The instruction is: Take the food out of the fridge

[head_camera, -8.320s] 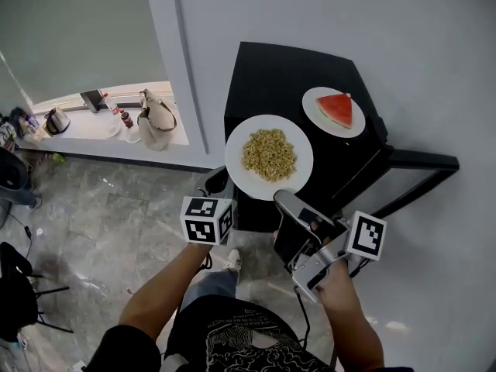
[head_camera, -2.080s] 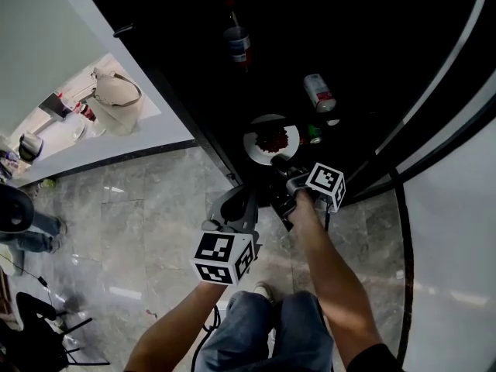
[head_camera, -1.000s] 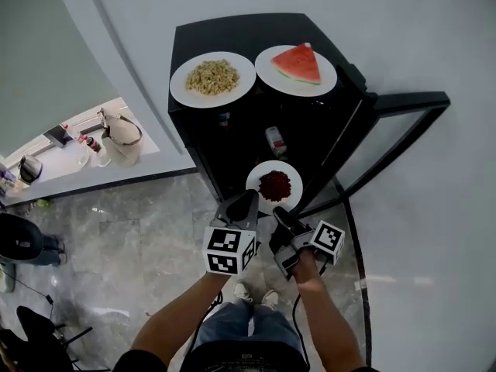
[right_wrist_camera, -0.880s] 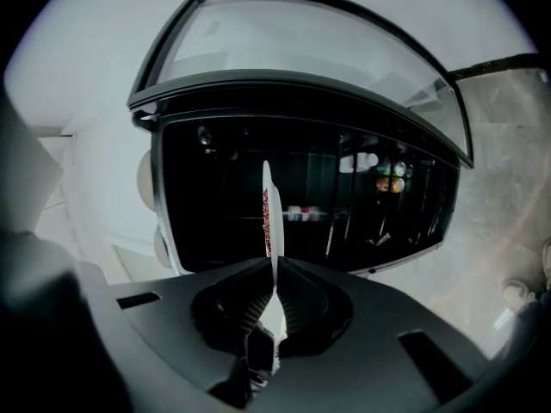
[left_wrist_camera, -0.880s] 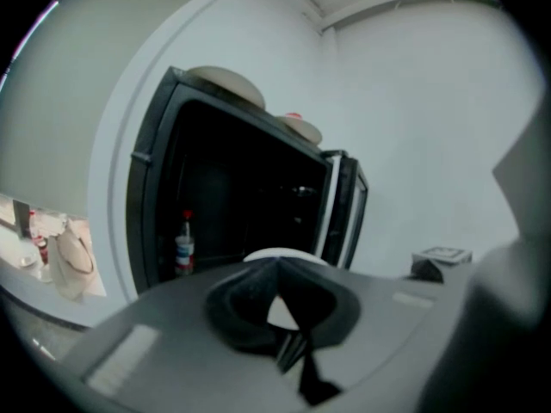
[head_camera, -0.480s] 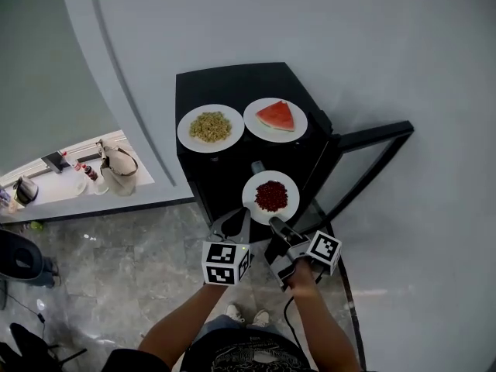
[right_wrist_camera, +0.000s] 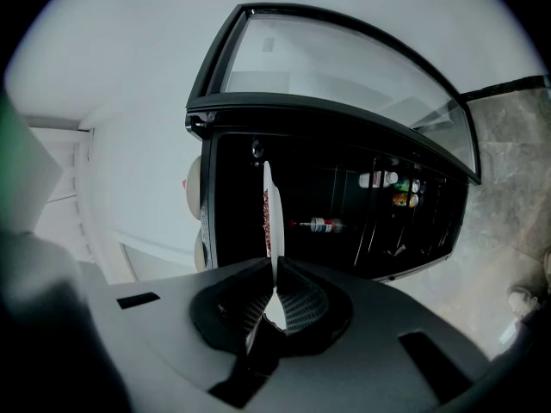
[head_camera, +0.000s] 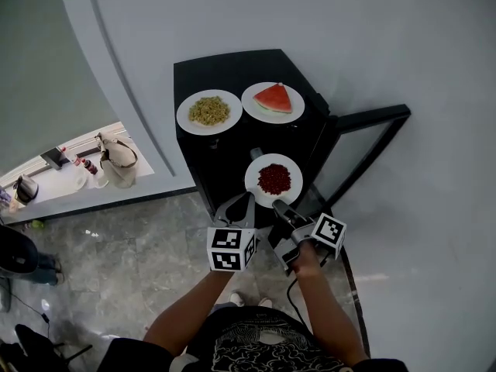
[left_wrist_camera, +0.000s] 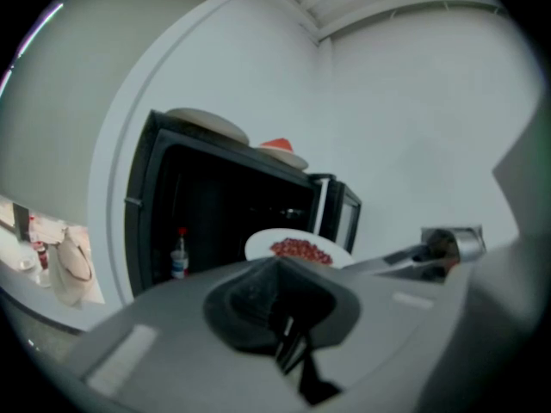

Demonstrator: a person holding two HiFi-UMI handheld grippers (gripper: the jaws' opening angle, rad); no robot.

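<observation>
Up came the plate (head_camera: 254, 183) of red food (head_camera: 273, 178), now in front of the open fridge (head_camera: 203, 74). The right gripper (head_camera: 277, 204) pinches its near rim tight. The left gripper (head_camera: 240, 200), just left, is closed on nothing. Gray floor (head_camera: 116, 239) lies below. On the fridge top sit a yellow-food plate (head_camera: 184, 115) and a watermelon (head_camera: 273, 98) plate. The door (head_camera: 364, 142) hangs open, right.
</observation>
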